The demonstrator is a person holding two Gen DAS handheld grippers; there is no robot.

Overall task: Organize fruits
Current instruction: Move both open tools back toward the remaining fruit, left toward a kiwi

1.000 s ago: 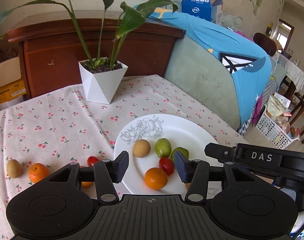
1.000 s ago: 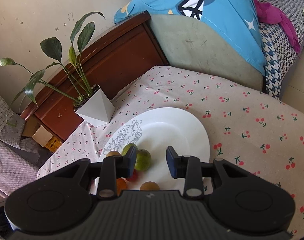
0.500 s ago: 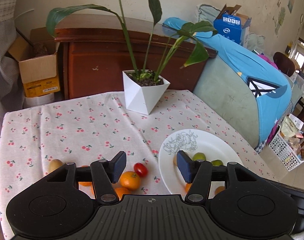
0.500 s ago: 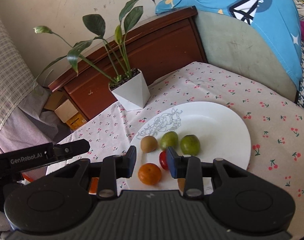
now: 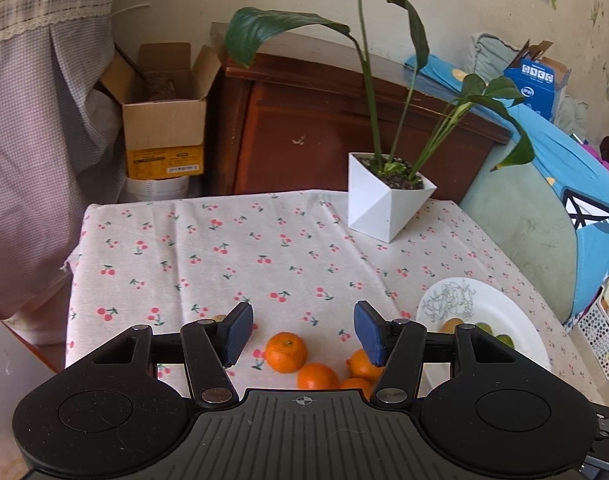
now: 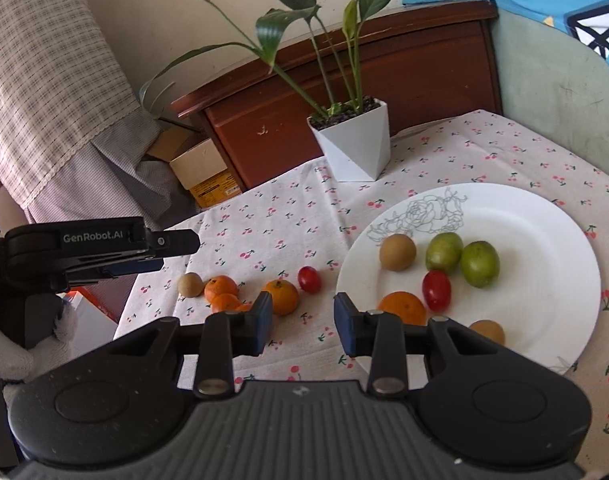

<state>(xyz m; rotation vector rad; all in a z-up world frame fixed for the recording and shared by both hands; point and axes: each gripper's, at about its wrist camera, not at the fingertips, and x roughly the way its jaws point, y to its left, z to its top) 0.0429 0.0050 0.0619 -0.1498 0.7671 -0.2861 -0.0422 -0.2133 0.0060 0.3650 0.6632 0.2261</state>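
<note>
My left gripper [image 5: 302, 334] over cloth [image 5: 244, 256], jaws apart, nothing between pads; oranges [image 5: 286, 352] just below on cloth. My right gripper [image 6: 303, 322] also parted, empty, hanging at plate [image 6: 544, 248] edge. On plate: kiwi [image 6: 397, 252], two green fruits [image 6: 479, 264], tomato [image 6: 436, 290], orange [image 6: 402, 307]. Loose tomato [image 6: 308, 279] beside plate. Plant pot [image 6: 354, 148] behind.

Black tongs [image 6: 302, 326] with 2 blue pads [image 6: 262, 322], "GenRobot.AI" lettering, and a white knit glove [image 6: 8, 354].
</note>
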